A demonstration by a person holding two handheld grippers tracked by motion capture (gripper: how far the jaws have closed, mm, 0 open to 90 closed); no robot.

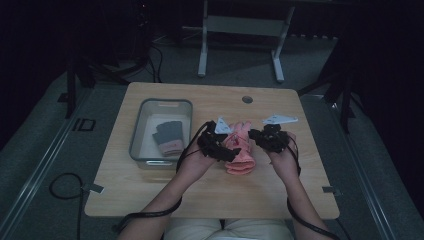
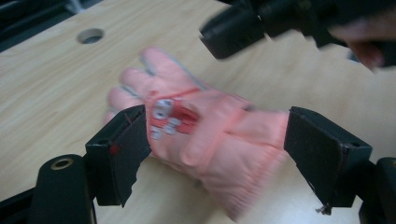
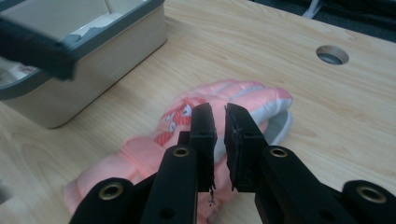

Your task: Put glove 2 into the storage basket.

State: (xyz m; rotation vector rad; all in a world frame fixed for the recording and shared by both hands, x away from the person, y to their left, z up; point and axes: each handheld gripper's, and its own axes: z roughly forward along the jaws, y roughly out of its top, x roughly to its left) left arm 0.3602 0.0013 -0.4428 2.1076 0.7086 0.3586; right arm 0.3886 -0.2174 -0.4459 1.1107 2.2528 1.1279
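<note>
The pink glove (image 1: 241, 150) lies flat on the table (image 1: 150, 190), at about the table's centre, just at 3 o'clock of the bin (image 1: 145, 155), its cuff toward the person and its fingers pointing to 12 o'clock.

The left gripper (image 1: 231, 155) hangs at the glove's 9 o'clock edge. In the left gripper view (image 2: 217, 140) its jaws stand wide apart, one on each side of the glove's cuff and palm, with the glove showing between them below; the pads (image 2: 126, 140) press on nothing and the glove looks blurred beneath them. Whether a pad brushes the fabric I cannot tell.

The right gripper (image 1: 256, 134) sits at the glove's 2 o'clock corner, over the fingers. In the right gripper view (image 3: 219, 126) its two jaws are drawn almost together, only a thin slit left, and nothing is caught between them; the tips hover above the glove's back, not visibly touching it.

In the bin lies a grey glove (image 1: 168, 137) with a pink cuff.
</note>
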